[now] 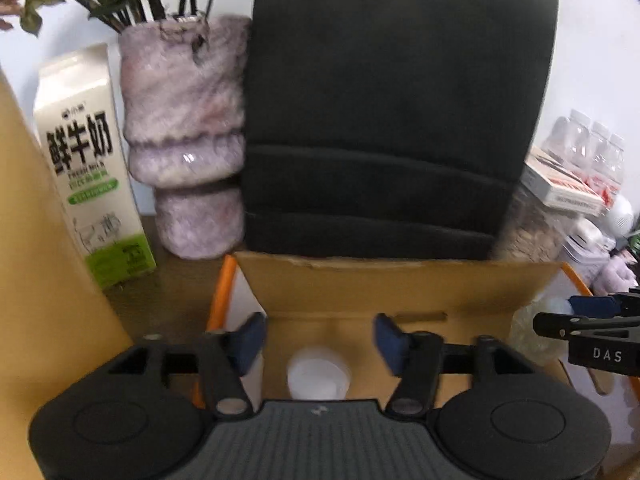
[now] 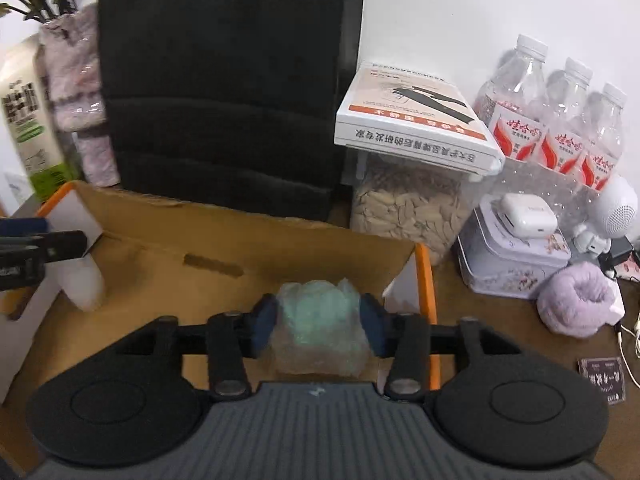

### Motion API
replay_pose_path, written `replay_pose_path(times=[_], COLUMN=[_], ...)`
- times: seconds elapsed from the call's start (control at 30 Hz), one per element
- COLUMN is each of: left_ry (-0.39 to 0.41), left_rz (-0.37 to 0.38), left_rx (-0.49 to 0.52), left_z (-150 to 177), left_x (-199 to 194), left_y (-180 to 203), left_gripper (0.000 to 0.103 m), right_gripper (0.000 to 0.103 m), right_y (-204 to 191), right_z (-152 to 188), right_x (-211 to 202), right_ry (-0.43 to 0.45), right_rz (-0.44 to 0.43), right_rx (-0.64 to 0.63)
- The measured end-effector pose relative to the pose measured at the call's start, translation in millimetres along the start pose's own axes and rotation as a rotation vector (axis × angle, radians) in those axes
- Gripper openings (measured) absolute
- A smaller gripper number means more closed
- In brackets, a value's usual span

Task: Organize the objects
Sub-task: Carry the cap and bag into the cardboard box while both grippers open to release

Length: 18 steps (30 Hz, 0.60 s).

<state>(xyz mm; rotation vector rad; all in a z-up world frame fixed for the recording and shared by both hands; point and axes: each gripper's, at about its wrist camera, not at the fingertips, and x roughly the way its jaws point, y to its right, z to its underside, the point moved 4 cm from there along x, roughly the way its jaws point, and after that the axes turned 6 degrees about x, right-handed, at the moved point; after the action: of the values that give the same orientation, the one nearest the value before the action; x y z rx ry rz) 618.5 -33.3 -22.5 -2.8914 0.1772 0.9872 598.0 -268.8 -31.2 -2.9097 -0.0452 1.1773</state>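
Note:
An open cardboard box with orange-edged flaps lies in front of me; it also shows in the right wrist view. My left gripper is open above a white cup that stands inside the box; the cup also shows in the right wrist view. My right gripper is shut on a bubble-wrapped green object over the box's right side. The right gripper also shows at the right edge of the left wrist view.
A milk carton, a pink vase with dried stems and a black chair back stand behind the box. To the right are a seed jar under a white box, water bottles, a tin and a purple towel roll.

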Motion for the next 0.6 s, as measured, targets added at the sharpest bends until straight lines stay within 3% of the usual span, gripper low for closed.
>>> replay_pose_path(times=[0.07,0.1,0.27,0.37,0.6], left_ry=[0.036,0.051,0.127,0.175,0.24], left_rz=[0.011,0.017,0.027,0.072,0.046], left_rx=[-0.006,-0.004,0.01,0.039,0.183], left_z=[-2,-4,-17,-8,51], left_x=[-8,-15,-64,-118,-257], left_y=[-2,-4,0,8,23], left_gripper=[0.074,0.075,0.078,0.088,0.092], right_gripper=[0.082,0.085,0.087,0.097,0.103], right_y=[0,-1,3,6,9], right_z=[-8,-11,-18,-8,65], right_x=[-2,-8,-53,-99,-246], right_ry=[0.048,0.077,0.153,0.181,0.303], right_rz=[0.003,0.005,-0.035,-0.085,-0.188], right_rx=[-0.002,-0.006,0.021,0.022,0.007])
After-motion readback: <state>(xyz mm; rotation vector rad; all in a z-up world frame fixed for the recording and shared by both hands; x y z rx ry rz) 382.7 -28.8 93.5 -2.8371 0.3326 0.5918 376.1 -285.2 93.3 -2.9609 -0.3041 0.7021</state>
